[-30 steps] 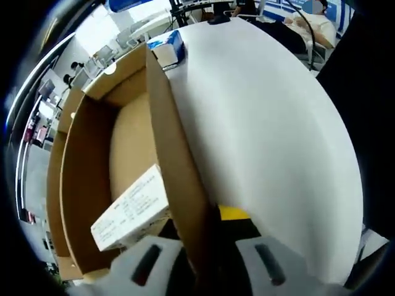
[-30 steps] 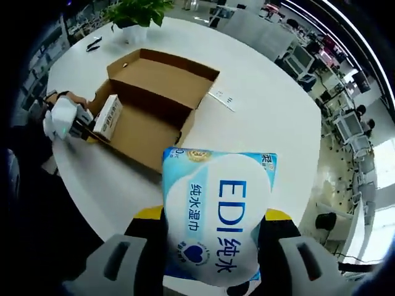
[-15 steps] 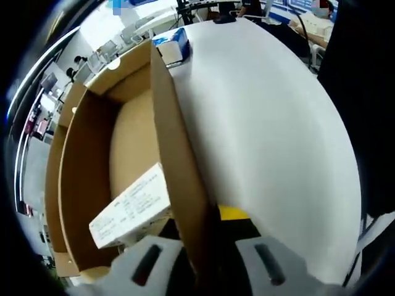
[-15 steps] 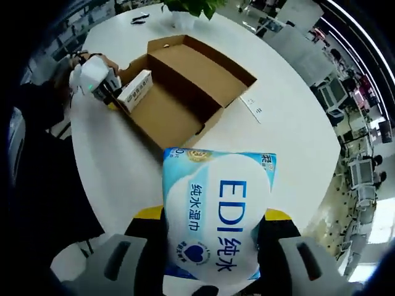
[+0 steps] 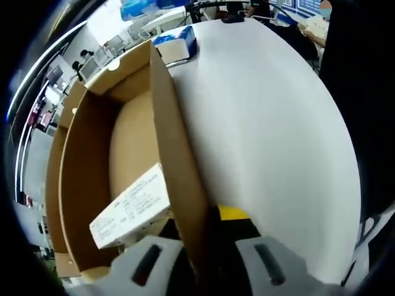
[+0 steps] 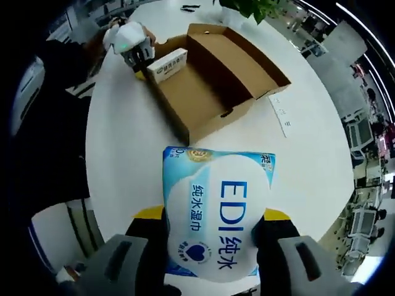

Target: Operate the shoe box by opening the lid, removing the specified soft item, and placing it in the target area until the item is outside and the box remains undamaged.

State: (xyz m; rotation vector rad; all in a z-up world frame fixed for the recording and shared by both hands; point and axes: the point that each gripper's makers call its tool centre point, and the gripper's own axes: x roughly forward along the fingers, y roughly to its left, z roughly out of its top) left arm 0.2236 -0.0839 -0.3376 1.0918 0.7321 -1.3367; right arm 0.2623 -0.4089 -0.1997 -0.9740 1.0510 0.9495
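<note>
In the right gripper view, the right gripper [image 6: 213,259] is clenched on a blue and white wet wipes pack [image 6: 217,213], held above the white worktop [image 6: 123,154] and outside the shoe box [image 6: 210,92]. Beyond the pack, the open cardboard shoe box rests on the worktop with its lid folded back on the far side. A small white carton [image 6: 168,65] lies inside the box at its far-left end. The left gripper [image 6: 133,46], held by a person's hand, sits at that same end of the box.

In the left gripper view, the left gripper [image 5: 203,262] grasps the box side wall [image 5: 179,172] between its jaws. The white carton [image 5: 131,209] lies just inside that wall. Farther off, the wet wipes pack [image 5: 176,44] shows past the far end of the box.
</note>
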